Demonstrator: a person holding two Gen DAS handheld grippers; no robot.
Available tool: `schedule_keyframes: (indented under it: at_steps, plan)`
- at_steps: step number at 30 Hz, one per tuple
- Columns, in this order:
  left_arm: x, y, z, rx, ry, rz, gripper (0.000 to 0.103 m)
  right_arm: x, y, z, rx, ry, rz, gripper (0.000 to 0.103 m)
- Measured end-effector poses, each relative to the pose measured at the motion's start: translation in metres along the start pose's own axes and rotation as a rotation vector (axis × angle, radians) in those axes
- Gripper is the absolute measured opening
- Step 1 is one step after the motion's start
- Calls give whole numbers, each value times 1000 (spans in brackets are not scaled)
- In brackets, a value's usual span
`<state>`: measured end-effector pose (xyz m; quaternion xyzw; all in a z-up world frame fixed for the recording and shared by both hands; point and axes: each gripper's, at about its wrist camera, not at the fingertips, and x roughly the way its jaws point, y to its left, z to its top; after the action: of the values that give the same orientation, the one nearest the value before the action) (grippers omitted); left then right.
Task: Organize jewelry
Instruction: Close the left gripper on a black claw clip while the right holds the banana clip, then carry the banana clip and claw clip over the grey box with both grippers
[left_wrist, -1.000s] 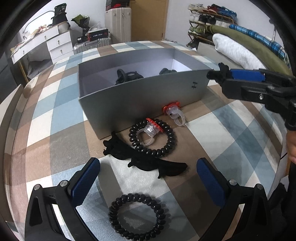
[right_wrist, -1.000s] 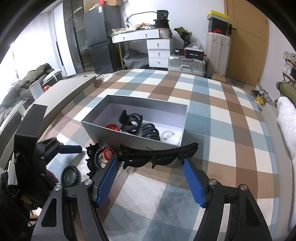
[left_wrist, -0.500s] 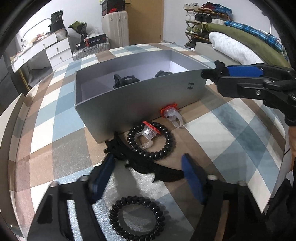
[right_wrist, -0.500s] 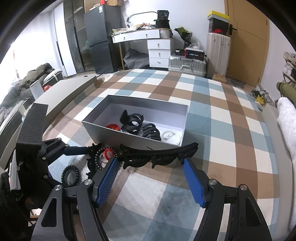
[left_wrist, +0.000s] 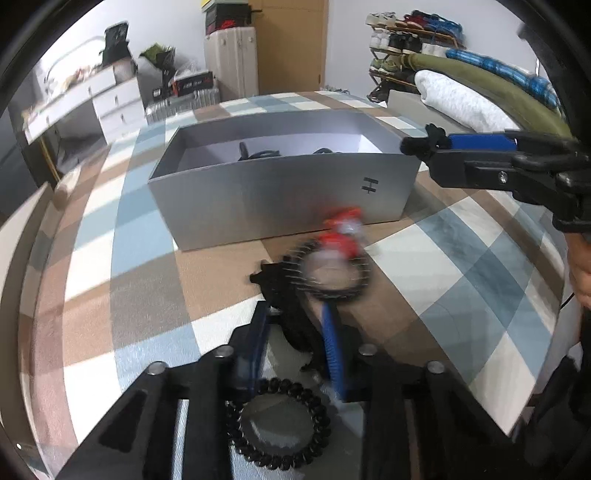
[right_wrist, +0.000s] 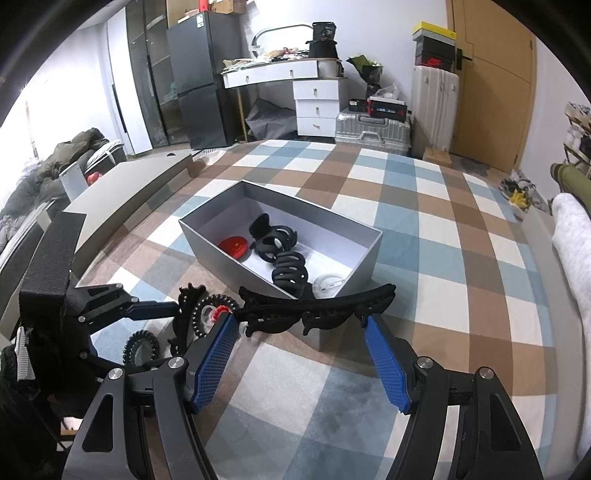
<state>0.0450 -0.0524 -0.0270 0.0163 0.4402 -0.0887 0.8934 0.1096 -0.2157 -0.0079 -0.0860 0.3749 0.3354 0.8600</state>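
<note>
— Where the left gripper (left_wrist: 295, 332) sits low over the checked rug (left_wrist: 140, 266), how do its jaws stand?

— Narrow; they have just been closing, and a black hair clip (left_wrist: 291, 317) lies between the blue pads, gripped as far as the blur lets me judge. A black coil hair tie (left_wrist: 277, 424) lies under the gripper body, and a second coil tie (left_wrist: 332, 273) with a red-topped clear ring (left_wrist: 340, 236) sits just past the fingertips.

— And the right gripper (right_wrist: 299, 339)?

— Held about midway open, with a long black hair clip (right_wrist: 314, 306) spanning from pad to pad, its ends resting at the fingertips.

— Any writing?

— Only a small dark mark on the grey box (left_wrist: 280, 199) front wall; I cannot read it as letters.

— What does one view add?

— The right wrist view looks into the box: a red disc (right_wrist: 234, 245), two black claw clips (right_wrist: 275, 238), a clear round piece (right_wrist: 328, 284). The left wrist view shows only the clip tops above the wall.
</note>
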Motion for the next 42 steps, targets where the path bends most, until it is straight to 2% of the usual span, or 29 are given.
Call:
schedule_keyframes:
  at_steps: [9, 14, 28, 42]
  plan:
    - [0, -2, 0, 2, 8, -14, 19, 0, 0, 0, 0, 0, -1, 72]
    - [0, -3, 1, 5, -2, 11, 16, -1, 1, 0, -2, 0, 1, 72]
    - [-26, 0, 5, 0, -98, 6, 14, -3, 1, 0, -1, -10, 3, 72]
    - [-51, 16, 20, -75, -233, -3, 14, -12, 0, 3, 16, -69, 19, 72]
